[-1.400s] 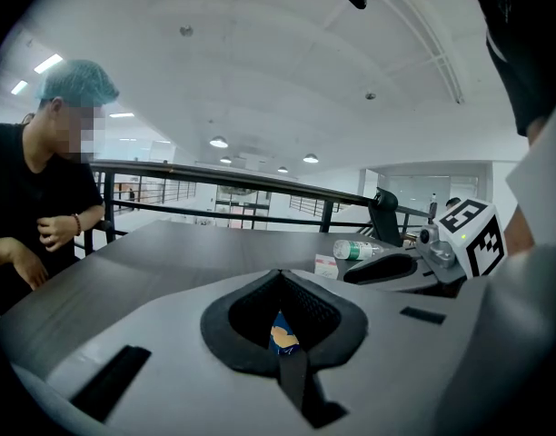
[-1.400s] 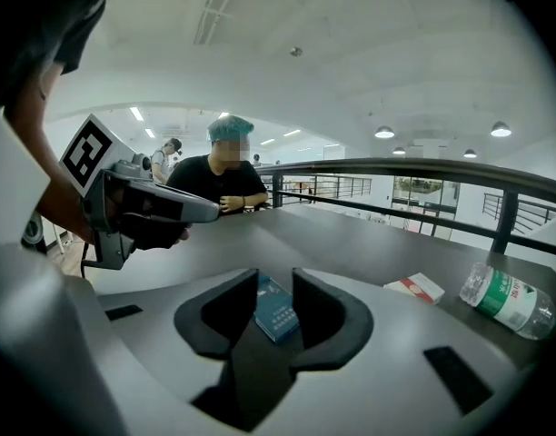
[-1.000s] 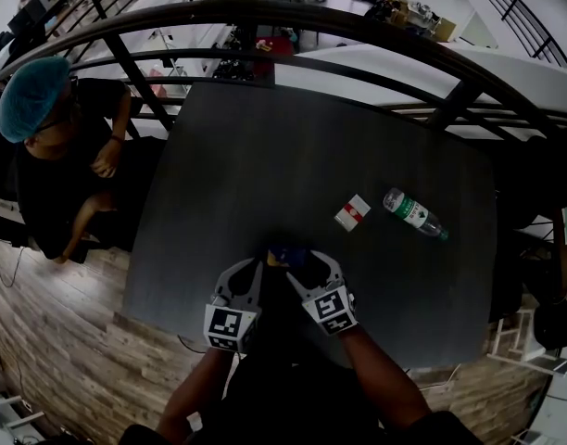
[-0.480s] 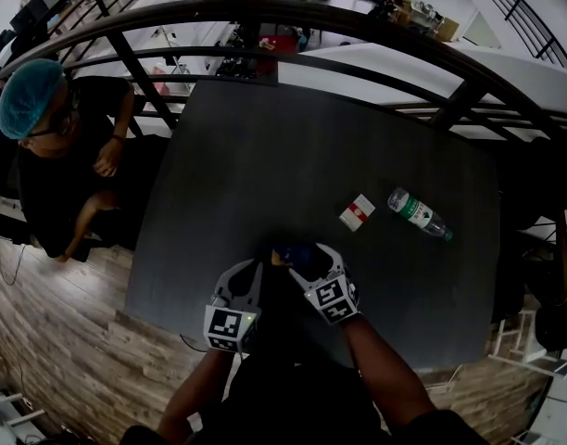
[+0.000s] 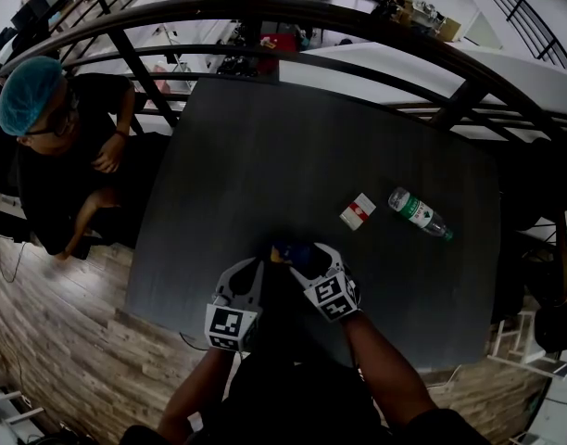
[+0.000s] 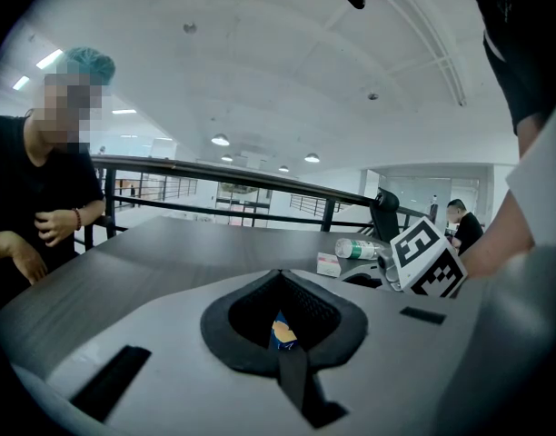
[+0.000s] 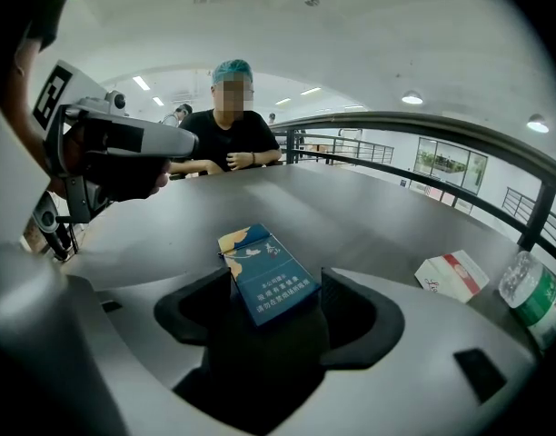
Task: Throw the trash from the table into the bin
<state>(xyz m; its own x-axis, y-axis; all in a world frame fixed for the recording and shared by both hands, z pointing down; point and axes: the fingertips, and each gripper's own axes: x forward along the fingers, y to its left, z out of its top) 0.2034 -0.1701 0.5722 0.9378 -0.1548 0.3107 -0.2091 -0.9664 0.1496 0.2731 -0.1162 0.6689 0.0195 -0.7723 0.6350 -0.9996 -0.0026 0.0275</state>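
Blue pack lies at six o'clock on the worktop, between the jaws of our right gripper. Those jaws have just been opening and stand released around it. Our left gripper is clenched and empty. We judge the pickup is in hand: next we squeeze the pack and lift. No bin shows.

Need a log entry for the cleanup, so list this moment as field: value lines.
table: dark, three items on it
blue pack: on table, near side, between right tool's jaws
right tool: jaws apart, just been opening, not pressing the pack
left tool: jaws together, beside right tool
white pack: lying right of centre
bottle: on its side, right of white pack, apart from it
bin: not in view
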